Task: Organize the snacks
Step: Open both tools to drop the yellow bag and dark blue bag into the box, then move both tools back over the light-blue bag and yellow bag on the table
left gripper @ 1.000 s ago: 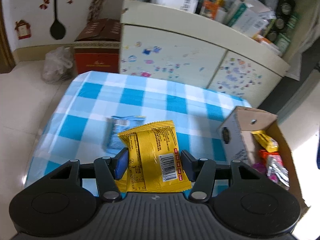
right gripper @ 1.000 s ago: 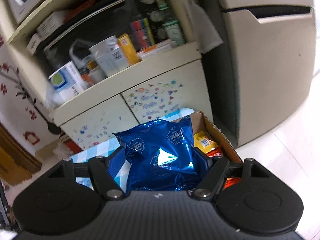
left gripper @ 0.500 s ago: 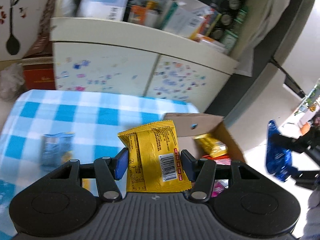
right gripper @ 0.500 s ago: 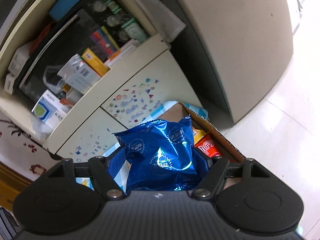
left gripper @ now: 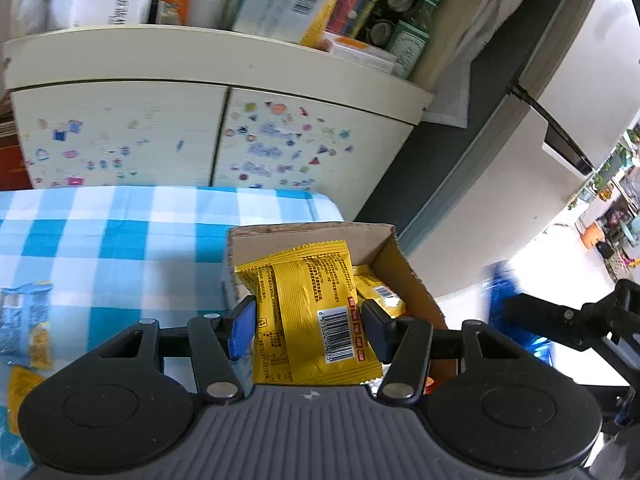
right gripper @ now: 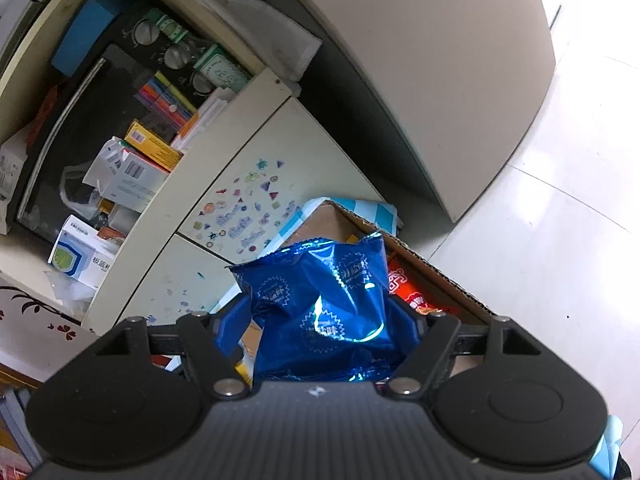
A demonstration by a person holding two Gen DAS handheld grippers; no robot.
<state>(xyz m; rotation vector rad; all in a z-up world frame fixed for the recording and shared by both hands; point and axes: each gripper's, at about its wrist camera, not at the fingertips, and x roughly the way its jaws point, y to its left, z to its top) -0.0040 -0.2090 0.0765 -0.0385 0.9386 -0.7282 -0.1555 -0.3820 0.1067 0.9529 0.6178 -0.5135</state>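
My left gripper (left gripper: 308, 326) is shut on a yellow snack packet (left gripper: 304, 292) with a barcode, held over the open cardboard box (left gripper: 404, 272) at the table's right end. More yellow packets (left gripper: 380, 292) lie inside the box. In the right wrist view my right gripper (right gripper: 320, 320) has a shiny blue snack bag (right gripper: 328, 300) between its fingers above the same cardboard box (right gripper: 444, 280). Its jaws are opening, and the bag still sits upright between the pads. A red packet (right gripper: 408, 292) lies in the box. The left wrist view catches the right gripper (left gripper: 560, 320) at the far right, blurred.
The blue-and-white checked tablecloth (left gripper: 120, 232) carries a pale blue packet (left gripper: 24, 320) and a yellow one (left gripper: 20, 388) at its left edge. Behind stands a cream cabinet (left gripper: 120, 132) with stickers and a cluttered shelf. A grey appliance (right gripper: 440, 80) and white floor tiles (right gripper: 560, 240) lie right of the box.
The left gripper has swung right with the yellow packet, from over the tablecloth to over the box. The right gripper has rolled and dipped toward the box, and its fingers have spread a little.
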